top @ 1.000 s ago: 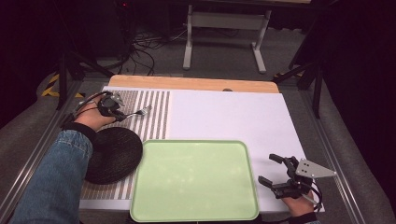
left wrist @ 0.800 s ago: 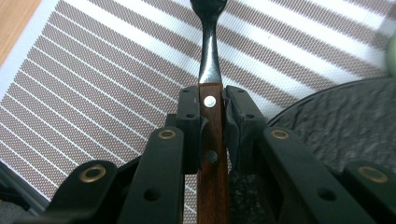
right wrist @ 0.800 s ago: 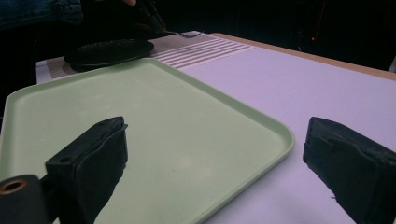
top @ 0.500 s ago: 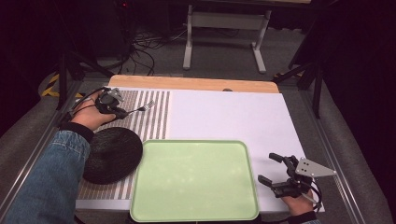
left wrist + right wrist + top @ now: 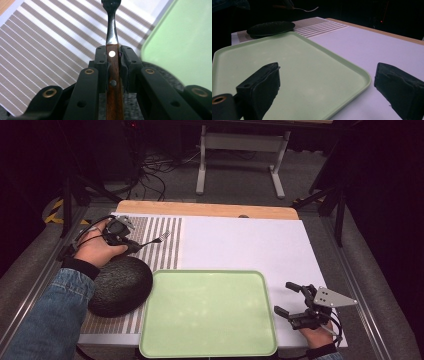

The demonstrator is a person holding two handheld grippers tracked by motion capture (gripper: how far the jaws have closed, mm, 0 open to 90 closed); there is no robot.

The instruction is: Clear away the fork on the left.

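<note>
My left gripper (image 5: 134, 245) is over the striped placemat at the table's left, shut on a fork (image 5: 159, 240). In the left gripper view the jaws (image 5: 112, 53) pinch the fork's brown wooden handle (image 5: 113, 75), and its metal neck points ahead. A black round plate (image 5: 120, 285) lies just below the left hand, beside a pale green tray (image 5: 207, 315). My right gripper (image 5: 287, 301) stands open at the tray's right edge, near the front of the table. Nothing lies between its jaws (image 5: 327, 87), and the tray's corner (image 5: 287, 75) lies below them.
A striped placemat (image 5: 160, 255) covers the left of the table and a white sheet (image 5: 245, 245) covers the rest. A wooden edge (image 5: 205, 210) runs along the back. Past the table stand a metal frame (image 5: 240, 142) and floor cables (image 5: 155, 170).
The left gripper and the fork rose a little, then came back down, with the tines now slightly further right. The right gripper, tray and plate stayed put.
</note>
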